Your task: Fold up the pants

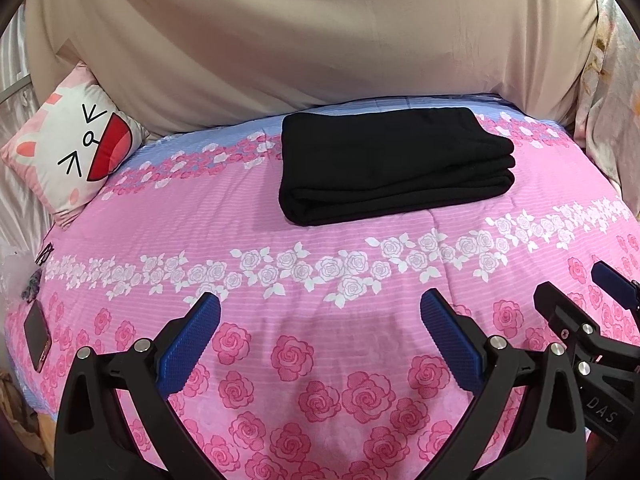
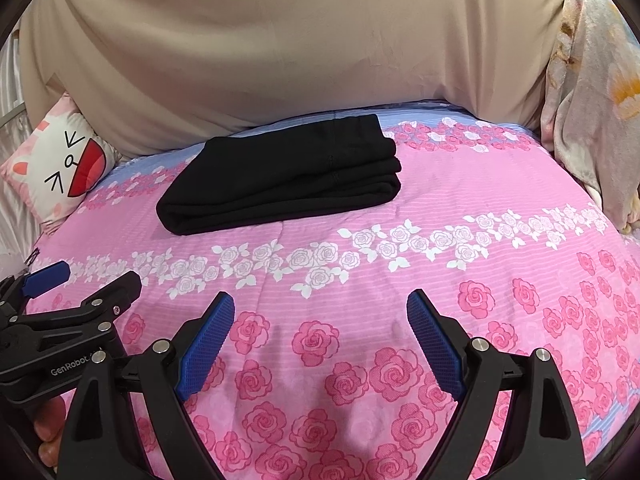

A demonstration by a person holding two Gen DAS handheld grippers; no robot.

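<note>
The black pants (image 1: 384, 164) lie folded into a thick rectangular stack on the far half of the pink rose-print bedspread (image 1: 320, 264). They also show in the right wrist view (image 2: 288, 176). My left gripper (image 1: 320, 312) is open and empty, low over the near part of the bed, well short of the pants. My right gripper (image 2: 320, 312) is open and empty, beside the left one. The right gripper's fingers (image 1: 568, 304) show at the right edge of the left wrist view. The left gripper's fingers (image 2: 116, 288) show at the left edge of the right wrist view.
A cartoon cat pillow (image 1: 68, 152) leans at the far left. A beige cloth (image 1: 320, 40) hangs behind the bed. A floral blanket (image 2: 592, 112) is piled at the far right. A phone (image 1: 37, 336) lies at the bed's left edge.
</note>
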